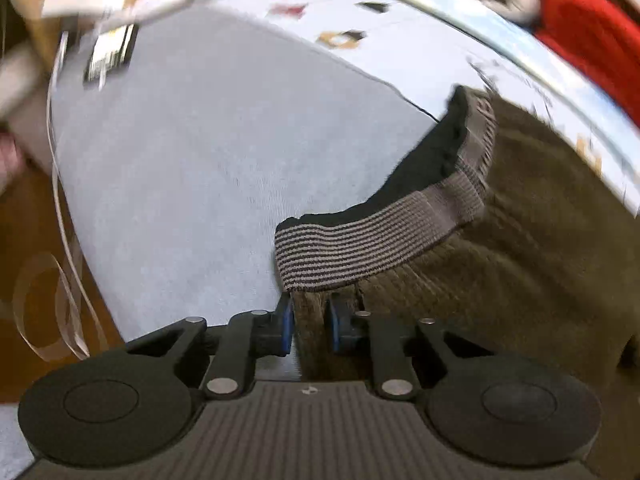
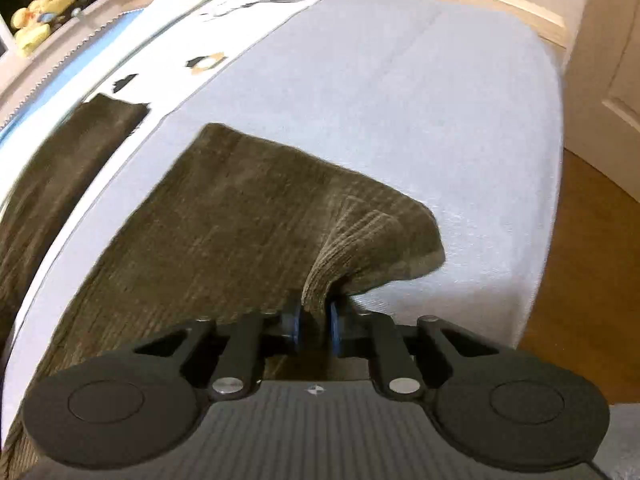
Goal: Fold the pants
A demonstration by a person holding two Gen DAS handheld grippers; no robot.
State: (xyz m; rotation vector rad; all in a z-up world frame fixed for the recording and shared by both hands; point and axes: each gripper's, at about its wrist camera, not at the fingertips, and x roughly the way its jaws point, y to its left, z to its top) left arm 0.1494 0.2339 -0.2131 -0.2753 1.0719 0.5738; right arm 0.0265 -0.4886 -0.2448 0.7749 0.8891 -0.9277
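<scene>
Olive-brown corduroy pants (image 1: 520, 248) lie on a pale blue-grey bed cover (image 1: 208, 152). Their grey striped elastic waistband (image 1: 360, 240) gapes open, showing a dark inside. My left gripper (image 1: 311, 324) is shut on the fabric just below the waistband corner. In the right wrist view the pants (image 2: 224, 216) stretch away to the left, with one leg (image 2: 72, 152) reaching onto a patterned sheet. My right gripper (image 2: 314, 326) is shut on a bunched fold of a pant leg near its hem and lifts it off the cover (image 2: 420, 120).
A patterned white and blue sheet (image 2: 160, 60) runs along the bed's far side. A red cloth (image 1: 592, 40) lies at the upper right. A dark boxy object (image 1: 110, 56) sits at the cover's far left. Wooden floor (image 2: 592, 272) lies beyond the bed's right edge. A yellow plush toy (image 2: 40, 12) sits on a shelf.
</scene>
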